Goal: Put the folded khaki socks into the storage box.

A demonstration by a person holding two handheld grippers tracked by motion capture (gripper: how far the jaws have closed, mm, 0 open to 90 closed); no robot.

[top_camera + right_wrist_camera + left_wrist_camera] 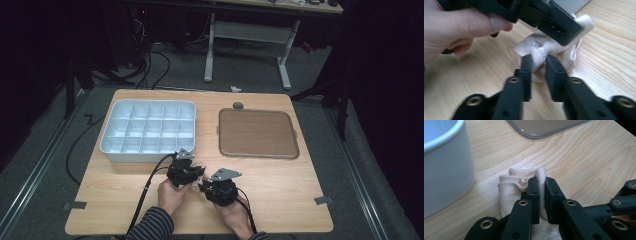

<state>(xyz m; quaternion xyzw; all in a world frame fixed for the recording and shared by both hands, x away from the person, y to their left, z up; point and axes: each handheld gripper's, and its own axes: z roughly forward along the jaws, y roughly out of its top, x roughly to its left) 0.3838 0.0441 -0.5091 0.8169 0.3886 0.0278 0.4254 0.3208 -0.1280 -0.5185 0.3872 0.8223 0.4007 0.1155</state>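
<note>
1. Item: 1 small cream cloth pouch [510, 187] with a printed mark and a drawstring, lying crumpled on the desk [280, 185]; landmark for all places below: the white compartment tray [148, 131].
2. Place: the pouch sits on the bare wood just beside the tray's near wall, toward its right end; the brown flat tray [258, 133] lies well apart from the white one, to its right.
3. Left tongs [542, 195]: pressed together, pinching a raised fold of the pouch on the end nearest the tray.
4. Right tongs [539, 66]: nearly together with 1 bunch of the cloth between the jaws, on the end farther from the tray; whether the pads press on it I cannot tell.
5. Handling, judged: very light; soft and limp, so it will sag and fold rather than keep a shape; not fragile; the weave looks grippy, not slippery; thin layers may slide out of a shallow pinch.
6. Hold, judged: take a thick gathered fold or the hemmed mouth, not 1 single layer; keep the loose drawstring [574, 51] clear of the jaws.
</note>
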